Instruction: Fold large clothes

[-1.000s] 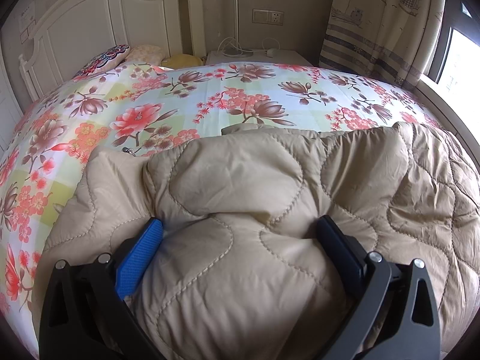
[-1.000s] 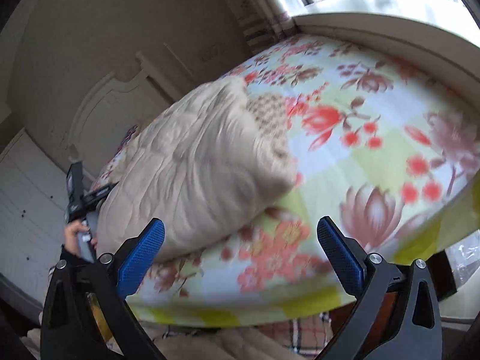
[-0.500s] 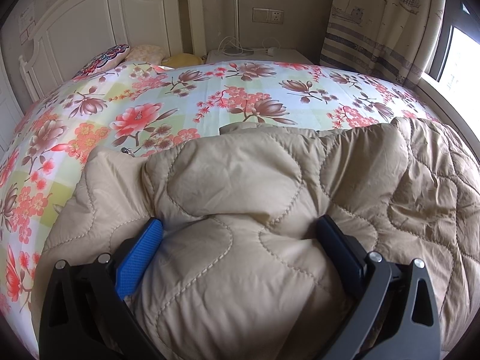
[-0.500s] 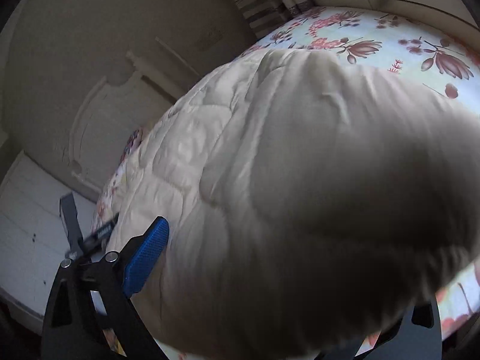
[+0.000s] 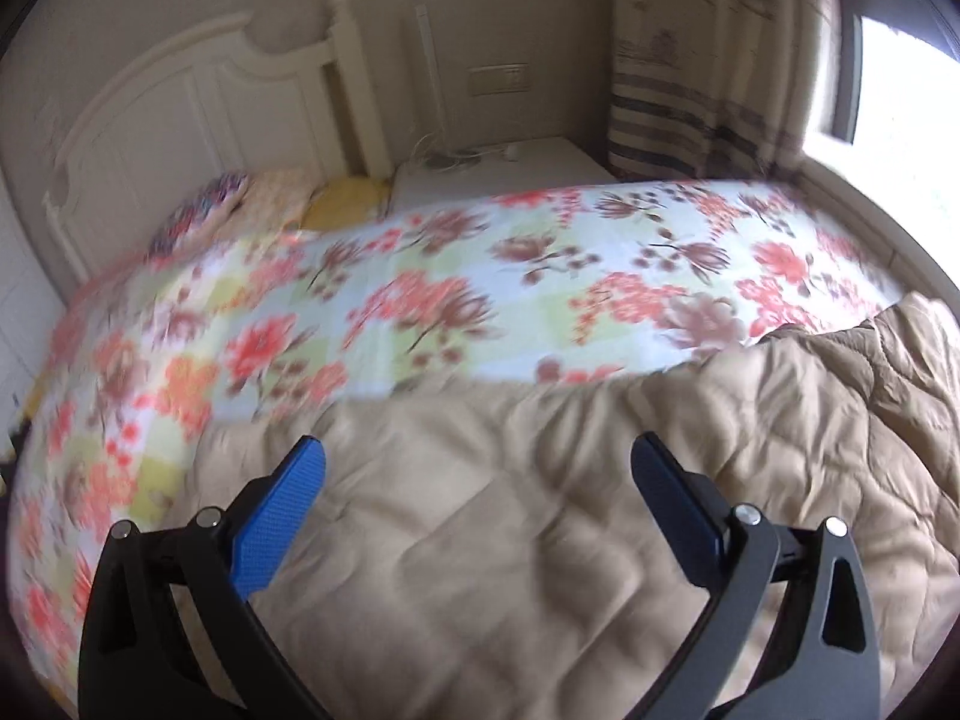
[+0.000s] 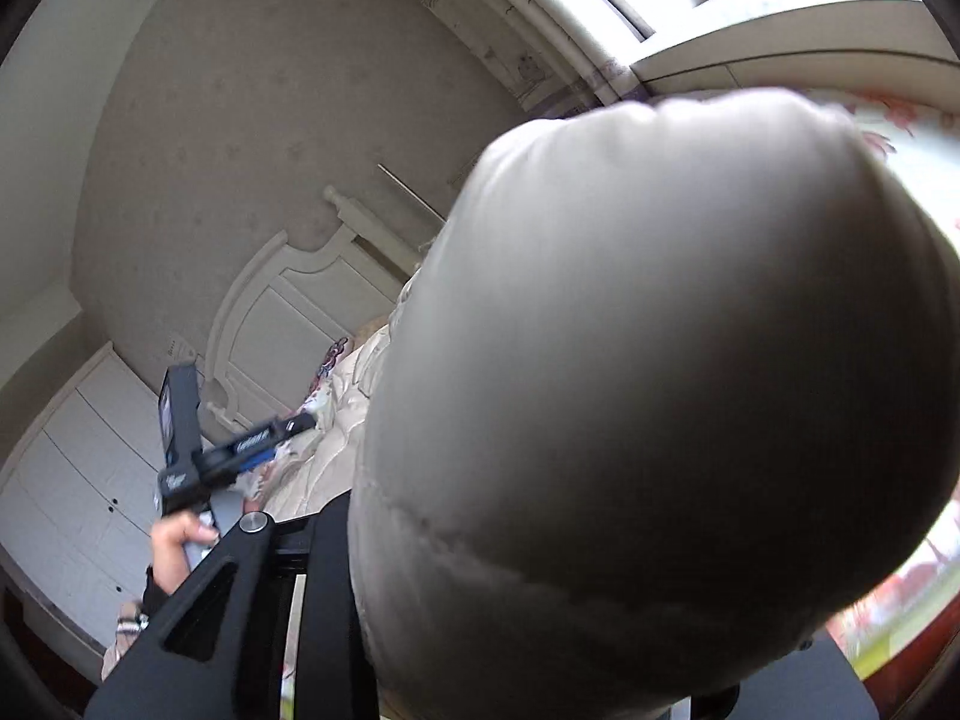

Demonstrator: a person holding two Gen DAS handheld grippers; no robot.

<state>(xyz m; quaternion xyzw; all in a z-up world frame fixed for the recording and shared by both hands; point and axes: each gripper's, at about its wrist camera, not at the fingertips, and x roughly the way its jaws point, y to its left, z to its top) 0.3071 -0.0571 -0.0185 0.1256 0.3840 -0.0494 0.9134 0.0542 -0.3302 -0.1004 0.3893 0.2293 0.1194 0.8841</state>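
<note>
- Currently your left gripper (image 5: 477, 462) hovers over the beige quilted jacket (image 5: 600, 510), jaws spread wide, blue pads (image 5: 276, 516) clear of the fabric.
- Jacket lies along the near edge of the bed (image 5: 420, 312), reaching toward its window-side corner; the floral sheet is bare up to the headboard (image 5: 180, 120).
- Your right gripper (image 6: 600, 630) has just been closing, and a thick bunched fold of the jacket (image 6: 660, 360) now sits clamped between its jaws, filling that view.
- Your left hand (image 6: 174, 546) shows at the lower left there.
</note>
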